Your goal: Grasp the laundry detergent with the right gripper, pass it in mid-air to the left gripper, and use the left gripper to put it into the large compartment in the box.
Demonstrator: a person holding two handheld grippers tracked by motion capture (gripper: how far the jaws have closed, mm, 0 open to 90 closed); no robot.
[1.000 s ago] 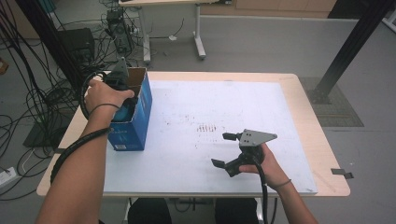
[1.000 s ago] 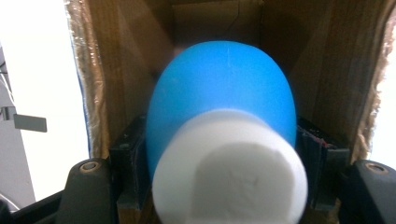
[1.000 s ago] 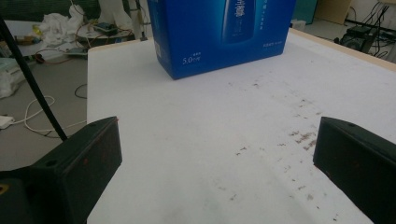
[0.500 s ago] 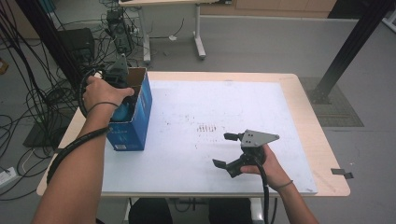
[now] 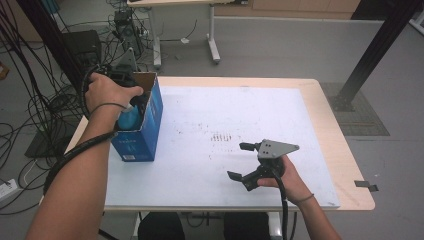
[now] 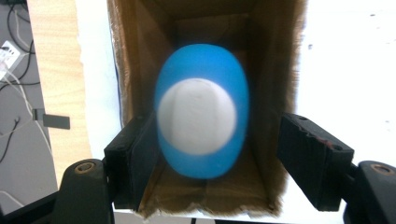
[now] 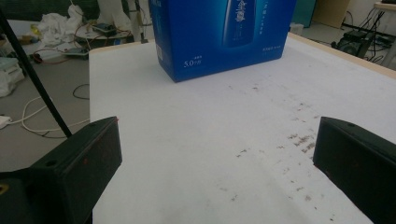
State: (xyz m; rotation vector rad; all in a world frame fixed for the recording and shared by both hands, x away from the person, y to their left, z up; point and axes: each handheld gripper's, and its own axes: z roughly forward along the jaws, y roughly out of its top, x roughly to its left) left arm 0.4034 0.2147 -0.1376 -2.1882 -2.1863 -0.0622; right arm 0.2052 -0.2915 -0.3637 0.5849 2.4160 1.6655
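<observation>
**Blue bottle stands in the open box, left jaws just loosened**

Here, at the upper left of the high view, the left hand-held gripper points down into the open top of a blue carton that stands upright near the left edge of the bench. In the left gripper view a blue bottle with a white cap fills the middle of the frame, inside the carton's brown cardboard walls. The jaws have just been opening: the bottle sits between them, the right jaw well clear of it, and the left jaw close beside it, though blur hides whether the two touch.

At the lower middle of the high view, the right hand-held gripper rests low over the white bench sheet, its jaws wide apart with nothing between them. The right gripper view looks across the stained sheet toward the carton at the top of the frame.
</observation>
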